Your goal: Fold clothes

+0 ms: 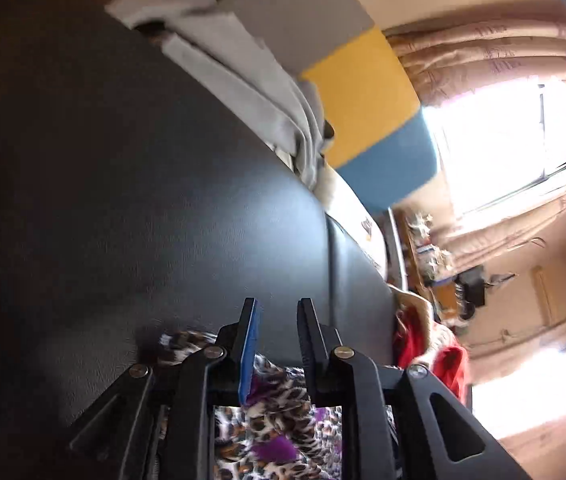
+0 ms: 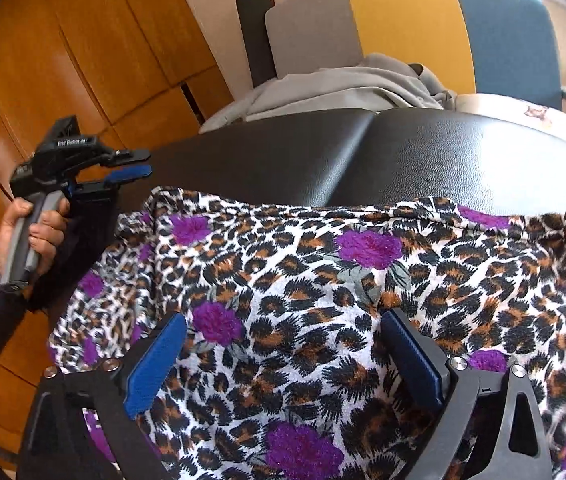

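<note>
Leopard-print garment (image 2: pixel 323 300) spread on the black surface (image 2: pixel 403 152): right tongs (image 2: pixel 283 360) spread wide above it, left tongs (image 2: pixel 133 164) parted at its corner, holding nothing.

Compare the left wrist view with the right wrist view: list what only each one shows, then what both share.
Only the left wrist view: the bright window with curtains, a red garment past the table edge, and the left claw seen from behind, open.

Only the right wrist view: the wooden wardrobe, the hand gripping the left claw's handle, and the right claw open above the cloth.

Both: the leopard-print garment with purple flowers, the black table, the grey clothing, and the grey, yellow and blue chair.
</note>
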Demonstrator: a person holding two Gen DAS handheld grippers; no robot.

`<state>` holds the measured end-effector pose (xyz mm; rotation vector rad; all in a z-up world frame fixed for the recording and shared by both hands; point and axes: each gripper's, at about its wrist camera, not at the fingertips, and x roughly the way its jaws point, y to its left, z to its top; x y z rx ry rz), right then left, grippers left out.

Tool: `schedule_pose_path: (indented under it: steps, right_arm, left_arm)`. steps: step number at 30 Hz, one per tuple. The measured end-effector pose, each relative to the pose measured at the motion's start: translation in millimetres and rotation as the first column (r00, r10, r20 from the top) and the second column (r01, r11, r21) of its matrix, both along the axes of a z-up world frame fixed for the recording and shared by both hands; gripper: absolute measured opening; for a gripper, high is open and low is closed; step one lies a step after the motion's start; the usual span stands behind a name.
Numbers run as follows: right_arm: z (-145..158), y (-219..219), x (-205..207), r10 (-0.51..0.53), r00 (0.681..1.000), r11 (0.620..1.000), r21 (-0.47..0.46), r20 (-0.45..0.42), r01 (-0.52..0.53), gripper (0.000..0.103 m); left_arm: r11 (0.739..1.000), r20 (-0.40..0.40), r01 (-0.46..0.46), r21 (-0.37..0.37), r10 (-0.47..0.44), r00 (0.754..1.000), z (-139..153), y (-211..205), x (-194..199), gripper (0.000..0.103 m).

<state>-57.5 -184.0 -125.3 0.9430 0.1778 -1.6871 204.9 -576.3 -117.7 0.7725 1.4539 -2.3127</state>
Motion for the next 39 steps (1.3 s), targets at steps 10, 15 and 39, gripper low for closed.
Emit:
schedule_pose_path:
  steps: [10,15,39]
  right_arm:
    - [-1.2,3.1,-1.8,0.012,0.998,0.998,-0.066,0.057,-0.008,0.103]
    - [-1.4,3.6,-0.9,0.011,0.999,0.998,-0.067,0.052,-0.008,0.103]
    - [-4.2,-2.5,6.7,0.0,1.0,0.999,-0.032,0.001,0.0,0.103]
  left_arm:
    - [0.972,0.131,0.216,-0.09,-0.204,0.97,-21.2,133.1,68.1,0.024]
    - [0.961,0.167,0.248,-0.121,-0.227,0.96,-18.8,160.0,73.2,0.025]
    - [0.982,0.167,0.142,-0.121,-0.121,0.978,-4.0,151.7,118.7,0.015]
